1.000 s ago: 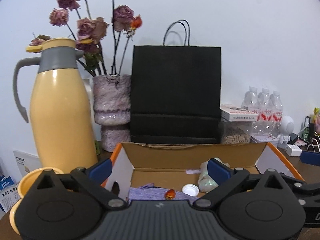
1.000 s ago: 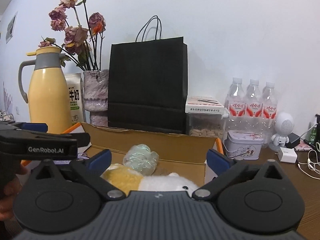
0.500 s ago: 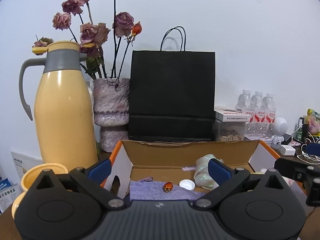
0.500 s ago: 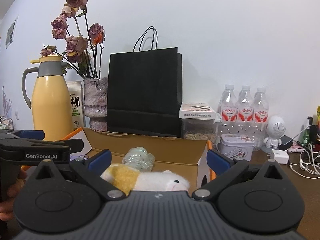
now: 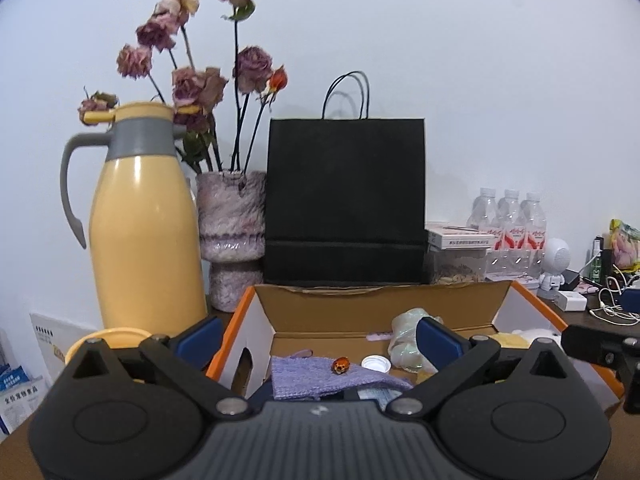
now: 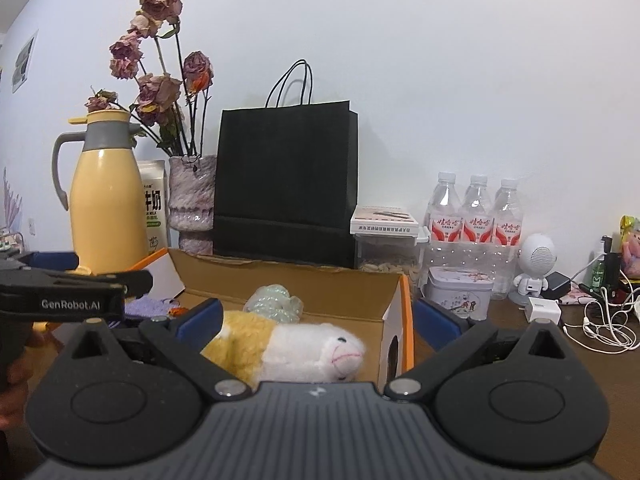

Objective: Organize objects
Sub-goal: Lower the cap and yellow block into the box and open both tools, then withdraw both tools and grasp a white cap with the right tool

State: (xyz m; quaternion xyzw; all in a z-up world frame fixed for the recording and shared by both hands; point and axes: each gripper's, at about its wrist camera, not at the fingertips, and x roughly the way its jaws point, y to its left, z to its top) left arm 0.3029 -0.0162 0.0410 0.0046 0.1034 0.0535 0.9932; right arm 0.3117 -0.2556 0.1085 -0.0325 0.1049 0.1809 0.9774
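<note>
Both grippers wide, empty: left gripper [image 5: 318, 334], right gripper [image 6: 316, 318], both just short of the box [image 5: 380, 300]. Risk: a finger snags the box rim w/ a low reach. In box ahead: 1 plush [image 6: 288, 344], 1 cloth [image 5: 320, 374], 1 cap [image 5: 376, 363], 1 bead [image 5: 341, 365]. Behind: 3 bottles [image 6: 476, 216], 1 flask [image 5: 146, 224].

Home desk, thermos [image 5: 144, 220], dried roses [image 5: 200, 88] (wilted)

You get soft, even indoor light with faint shadows on the wall [image 5: 480, 80]. Both fisheye views bend hard at the edges, with dark corners. Focus is sharp; the thermos [image 5: 144, 216] shows mild glare.
</note>
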